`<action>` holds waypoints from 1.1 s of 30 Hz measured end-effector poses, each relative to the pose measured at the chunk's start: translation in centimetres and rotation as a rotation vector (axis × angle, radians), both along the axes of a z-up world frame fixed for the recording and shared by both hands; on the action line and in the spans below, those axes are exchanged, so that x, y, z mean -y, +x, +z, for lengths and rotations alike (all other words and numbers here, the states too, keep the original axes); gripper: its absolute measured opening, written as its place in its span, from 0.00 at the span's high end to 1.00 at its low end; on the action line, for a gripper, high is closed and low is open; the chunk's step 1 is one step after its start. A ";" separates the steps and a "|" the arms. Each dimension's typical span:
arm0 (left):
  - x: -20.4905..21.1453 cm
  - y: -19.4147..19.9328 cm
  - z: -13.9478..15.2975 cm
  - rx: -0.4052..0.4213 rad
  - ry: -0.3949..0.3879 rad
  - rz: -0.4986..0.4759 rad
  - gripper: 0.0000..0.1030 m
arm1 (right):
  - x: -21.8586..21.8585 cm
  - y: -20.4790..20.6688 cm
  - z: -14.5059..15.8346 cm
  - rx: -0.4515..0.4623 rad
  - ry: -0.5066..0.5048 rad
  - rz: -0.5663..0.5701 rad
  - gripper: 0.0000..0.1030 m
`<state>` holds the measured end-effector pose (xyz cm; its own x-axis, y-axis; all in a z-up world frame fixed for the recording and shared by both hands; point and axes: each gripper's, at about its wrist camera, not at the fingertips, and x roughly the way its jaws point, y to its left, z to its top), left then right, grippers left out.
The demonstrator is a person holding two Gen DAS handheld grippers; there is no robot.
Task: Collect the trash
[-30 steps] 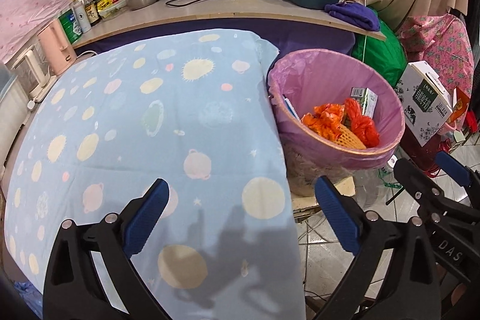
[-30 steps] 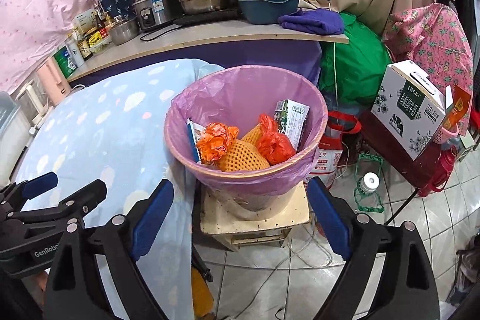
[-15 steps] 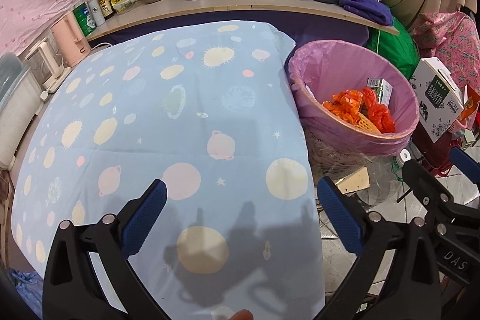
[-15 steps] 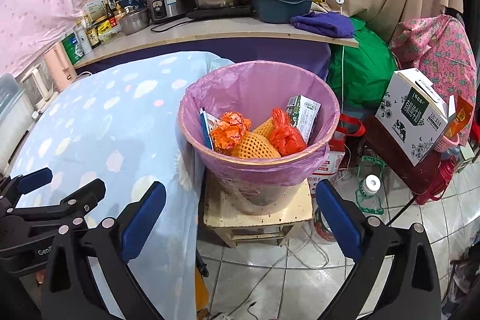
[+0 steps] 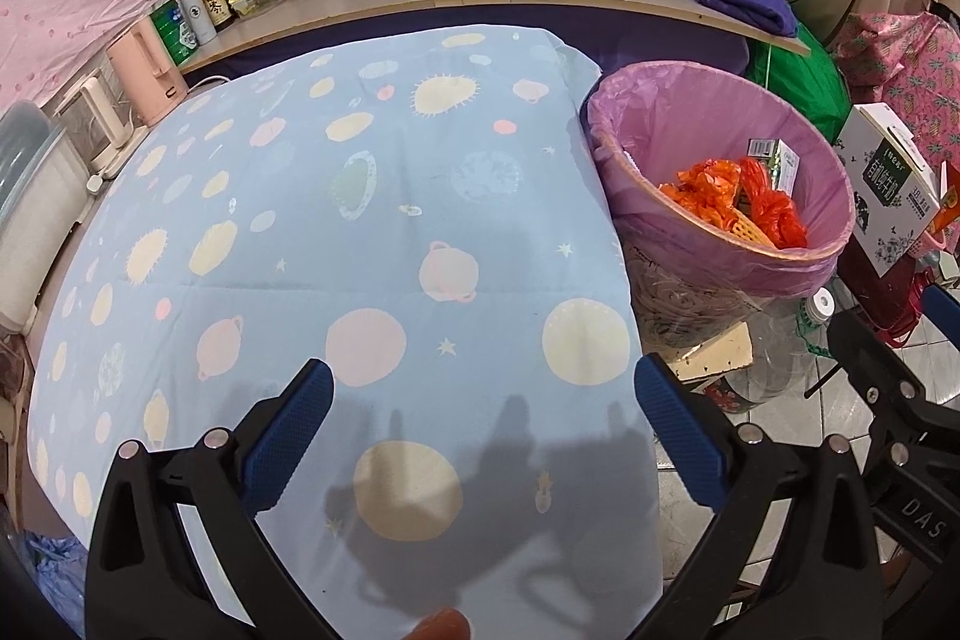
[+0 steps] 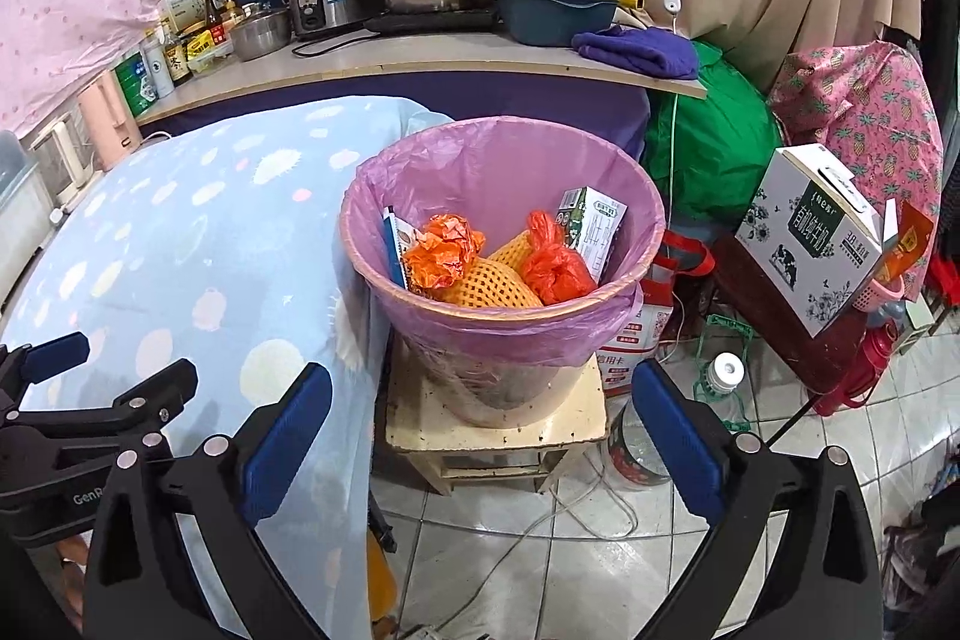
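Grippers angle downward: your left gripper (image 5: 477, 436) hangs over the planet-print cloth (image 5: 360, 232), your right gripper (image 6: 480, 436) faces the trash bin (image 6: 504, 340); jaws released, empty. Trash (image 6: 480, 268) sits inside the bin, lower layers hidden.

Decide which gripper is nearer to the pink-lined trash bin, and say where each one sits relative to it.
Right. The right gripper hovers open directly in front of the trash bin, facing it. The left gripper is open over the blue tablecloth, with the bin off to its right.
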<state>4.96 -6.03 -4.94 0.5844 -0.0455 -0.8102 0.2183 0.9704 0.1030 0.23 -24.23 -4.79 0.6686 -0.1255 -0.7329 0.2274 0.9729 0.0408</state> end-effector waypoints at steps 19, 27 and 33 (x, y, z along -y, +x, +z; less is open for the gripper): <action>1.3 -1.1 0.6 0.000 0.005 -0.028 0.07 | 1.7 -0.9 0.3 -0.027 0.014 -0.047 0.06; 2.4 -1.6 1.1 -0.006 -0.004 -0.052 0.07 | 2.7 -1.8 0.6 -0.036 0.016 -0.065 0.06; 2.9 -1.9 1.4 -0.015 -0.008 -0.053 0.07 | 3.2 -2.2 1.2 -0.039 0.015 -0.079 0.06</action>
<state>3.06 -8.91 -3.56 0.5686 -0.0830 -0.8184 0.2711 0.9582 0.0912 -1.93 -27.41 -3.61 0.6280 -0.1651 -0.7605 0.3049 0.9513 0.0453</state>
